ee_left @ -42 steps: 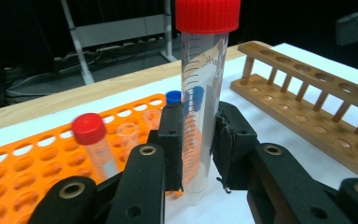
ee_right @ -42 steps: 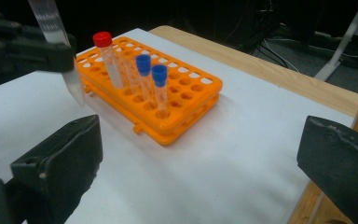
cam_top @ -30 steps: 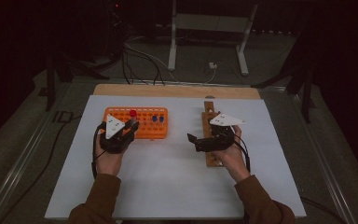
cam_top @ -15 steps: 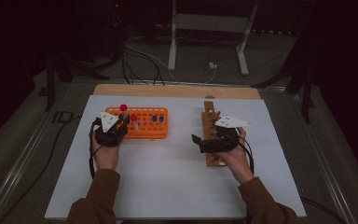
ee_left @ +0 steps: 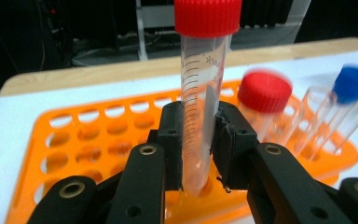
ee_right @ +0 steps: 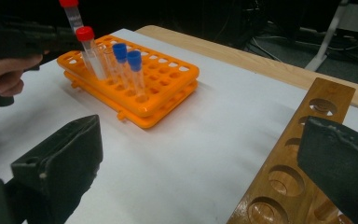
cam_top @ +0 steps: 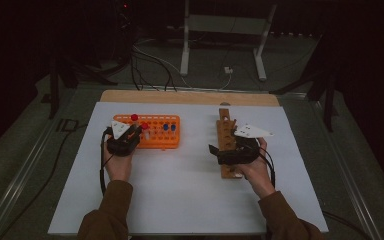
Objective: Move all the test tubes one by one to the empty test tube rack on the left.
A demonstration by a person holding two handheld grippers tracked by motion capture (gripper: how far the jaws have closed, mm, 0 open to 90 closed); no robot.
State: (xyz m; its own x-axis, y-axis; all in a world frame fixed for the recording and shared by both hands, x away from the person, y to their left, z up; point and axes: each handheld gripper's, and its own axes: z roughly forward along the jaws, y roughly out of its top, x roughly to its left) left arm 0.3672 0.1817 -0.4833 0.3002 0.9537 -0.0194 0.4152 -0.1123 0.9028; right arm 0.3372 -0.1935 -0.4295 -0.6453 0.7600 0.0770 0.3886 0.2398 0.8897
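A: Orange rack (cam_top: 160, 136) sits upper left on the worktop (cam_top: 180, 200). Best way w/ the tube?
B: Keep the tube (ee_left: 200, 93) upright, tip over one hole, lower slow.
A: Tools?
B: Left tool (ee_left: 198, 154) clamped on the red-capped tube, tip at the rack. Right tool (ee_right: 200, 168) gapes wide, holds nothing, beside the wooden rack (ee_right: 298, 163).

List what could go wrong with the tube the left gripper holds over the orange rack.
The held tube stands close beside another red-capped tube; lowering it may knock that neighbour. Its tip sits at the orange rack, so it might miss a hole and jam. The left gripper clamps low, so the top could tilt.
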